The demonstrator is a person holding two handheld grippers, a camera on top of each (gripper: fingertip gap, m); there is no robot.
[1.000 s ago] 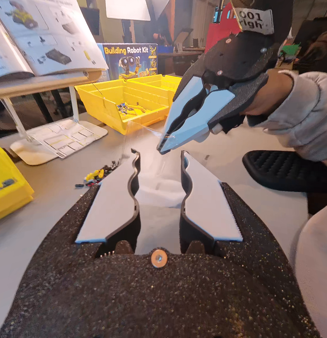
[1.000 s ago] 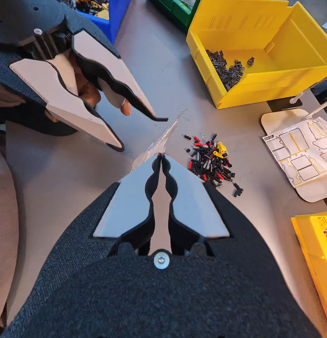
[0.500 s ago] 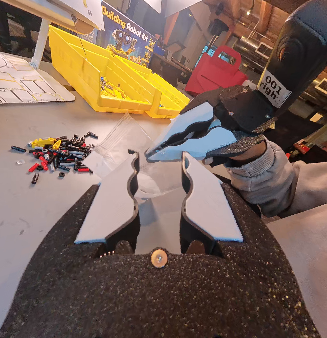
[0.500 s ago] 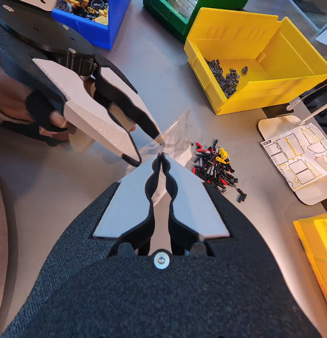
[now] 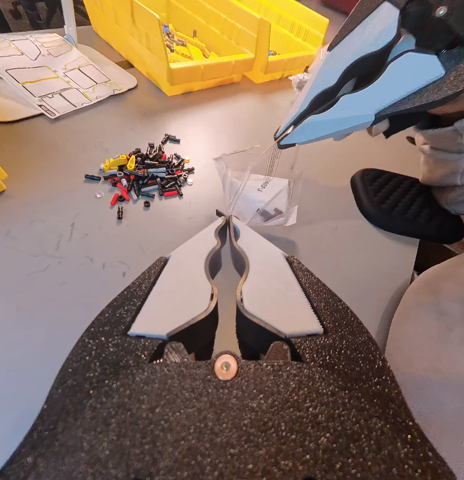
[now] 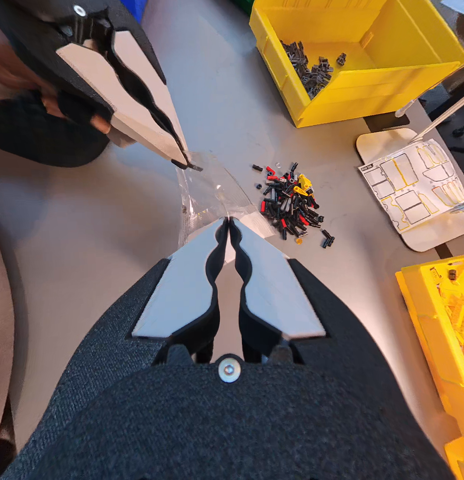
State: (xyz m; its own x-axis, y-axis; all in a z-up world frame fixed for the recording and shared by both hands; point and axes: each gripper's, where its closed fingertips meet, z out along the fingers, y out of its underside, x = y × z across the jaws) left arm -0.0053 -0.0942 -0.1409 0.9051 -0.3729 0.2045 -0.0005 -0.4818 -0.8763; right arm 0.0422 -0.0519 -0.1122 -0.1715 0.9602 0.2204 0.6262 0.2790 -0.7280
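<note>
A clear plastic bag hangs between both grippers above the grey table; a few small pieces lie in its bottom corner. My left gripper is shut on one edge of the bag. My right gripper is shut on the opposite edge; it also shows at the upper right of the left wrist view. The bag shows in the right wrist view too, with the left gripper pinching its far edge. A pile of small black, red, grey and yellow pieces lies on the table beside the bag, seen also in the right wrist view.
A yellow bin holding dark pieces stands beyond the pile. More yellow bins stand at the back, another at the right edge. A printed sheet on a stand base lies to the side. A black padded armrest sits near the table edge. Tip to tip, the grippers are about 8 cm apart.
My left gripper has closed on the bag's edge; it was open before. The two grippers have drawn apart, spreading the bag between them. The right gripper has kept its grip.
</note>
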